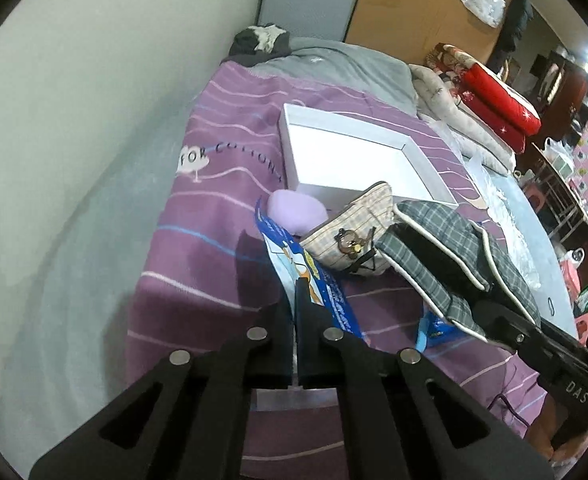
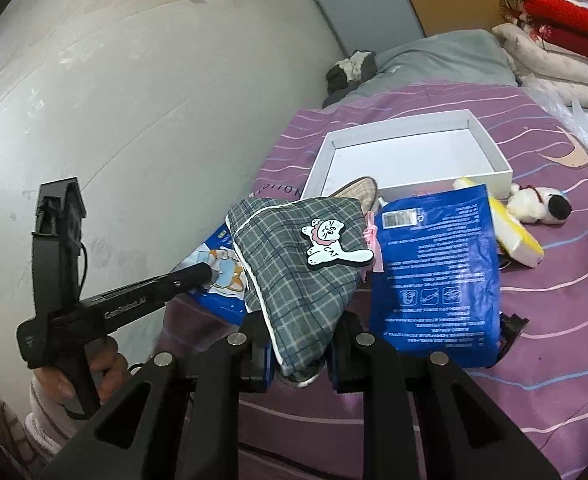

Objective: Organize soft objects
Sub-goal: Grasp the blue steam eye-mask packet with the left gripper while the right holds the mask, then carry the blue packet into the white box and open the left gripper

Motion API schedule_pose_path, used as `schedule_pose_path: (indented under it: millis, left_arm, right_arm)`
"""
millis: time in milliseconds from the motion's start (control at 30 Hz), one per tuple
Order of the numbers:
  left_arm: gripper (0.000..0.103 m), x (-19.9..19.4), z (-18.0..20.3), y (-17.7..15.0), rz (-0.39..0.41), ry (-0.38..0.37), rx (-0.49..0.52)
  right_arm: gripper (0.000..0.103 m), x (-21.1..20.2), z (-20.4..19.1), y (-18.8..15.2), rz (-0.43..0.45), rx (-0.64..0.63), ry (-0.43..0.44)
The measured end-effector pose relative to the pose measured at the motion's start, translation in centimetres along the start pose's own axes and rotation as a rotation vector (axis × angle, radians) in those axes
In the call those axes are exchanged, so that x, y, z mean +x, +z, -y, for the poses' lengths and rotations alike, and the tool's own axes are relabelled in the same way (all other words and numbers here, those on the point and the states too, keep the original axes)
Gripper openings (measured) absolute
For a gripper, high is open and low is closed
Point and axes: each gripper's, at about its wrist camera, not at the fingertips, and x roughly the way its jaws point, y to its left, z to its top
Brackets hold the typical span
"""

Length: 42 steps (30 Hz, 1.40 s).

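Observation:
My right gripper (image 2: 299, 342) is shut on a grey plaid pouch (image 2: 298, 272) with a white cat patch and holds it above the purple bedsheet (image 2: 534, 320); the pouch (image 1: 446, 252) also shows in the left wrist view. My left gripper (image 1: 294, 308) is shut on a light-blue cartoon packet (image 1: 314, 280), also visible in the right wrist view (image 2: 220, 276). An open, empty white box (image 1: 358, 152) (image 2: 410, 156) lies further back on the bed. A beige checked pouch (image 1: 350, 240) and a lilac soft item (image 1: 294, 210) lie in front of it.
A dark-blue packet (image 2: 438, 272), a yellow-white pack (image 2: 514, 232) and a small white plush dog (image 2: 542, 204) lie right of the pouch. A grey pillow (image 2: 442, 56), folded red quilts (image 1: 494, 92) and clear plastic (image 1: 506, 216) are beyond. The wall (image 1: 74, 120) runs along the left.

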Motion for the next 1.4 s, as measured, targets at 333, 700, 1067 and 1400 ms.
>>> schedule_pose_path:
  millis: [333, 700, 1067, 1400]
  left_arm:
    - [0.002, -1.0, 2.3, 2.6, 0.03, 0.027, 0.059]
    - [0.002, -2.4, 4.0, 6.4, 0.068, 0.016, 0.101]
    - [0.002, -0.3, 6.6, 11.0, 0.09, -0.038, 0.145]
    - [0.002, 4.4, 9.3, 15.2, 0.081, -0.109, 0.163]
  right_arm:
    - [0.018, -0.8, 0.7, 1.8, 0.014, 0.024, -0.043]
    - [0.018, -1.1, 2.3, 4.4, -0.051, 0.036, -0.036]
    - [0.018, -0.4, 4.3, 8.3, -0.01, 0.021, -0.081]
    - [0.018, 0.1, 8.2, 13.4, 0.04, 0.044, -0.122]
